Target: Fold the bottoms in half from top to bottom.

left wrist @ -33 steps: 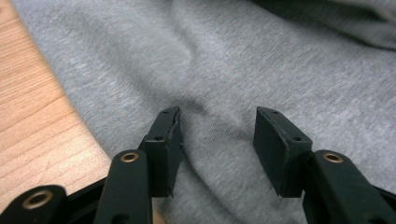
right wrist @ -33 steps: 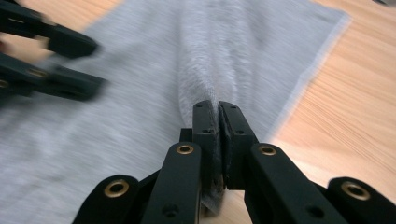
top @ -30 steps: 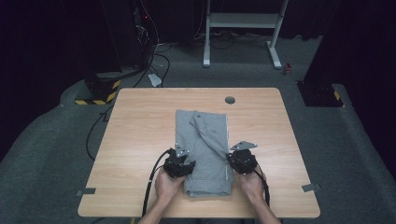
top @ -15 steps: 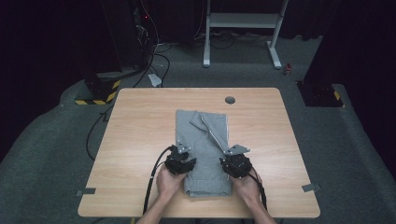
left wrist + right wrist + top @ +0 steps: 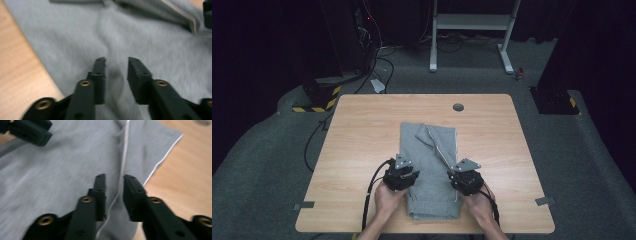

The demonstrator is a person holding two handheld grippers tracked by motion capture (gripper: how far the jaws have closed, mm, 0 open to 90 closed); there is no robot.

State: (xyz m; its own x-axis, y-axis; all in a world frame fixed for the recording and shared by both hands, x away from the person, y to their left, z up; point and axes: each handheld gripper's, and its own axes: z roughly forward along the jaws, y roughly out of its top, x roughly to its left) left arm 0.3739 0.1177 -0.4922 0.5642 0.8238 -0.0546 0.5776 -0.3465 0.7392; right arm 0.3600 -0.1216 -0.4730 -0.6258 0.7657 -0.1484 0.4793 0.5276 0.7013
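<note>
A folded grey garment (image 5: 429, 150) lies flat on the wooden table (image 5: 362, 140), with a pale cord (image 5: 439, 150) slanting across it. My left gripper (image 5: 404, 167) hovers over the garment's left edge. In the left gripper view its jaws (image 5: 117, 61) stand a little apart above the grey cloth (image 5: 140, 37), over a soft ridge in it. My right gripper (image 5: 459, 172) is at the garment's right side. Its jaws (image 5: 114, 178) are slightly apart over the cloth (image 5: 62, 170), and a white cord (image 5: 124, 157) runs between them. Neither gripper holds anything.
A round cable hole (image 5: 458, 107) sits near the table's far edge. Bare wood lies left and right of the garment. Beyond the table stand a white frame (image 5: 472, 30), a black box with yellow-black stripes (image 5: 317, 95) and floor cables (image 5: 377, 65).
My right gripper has moved inward to the left and a little nearer to me, onto the garment's right part. The left gripper has barely moved.
</note>
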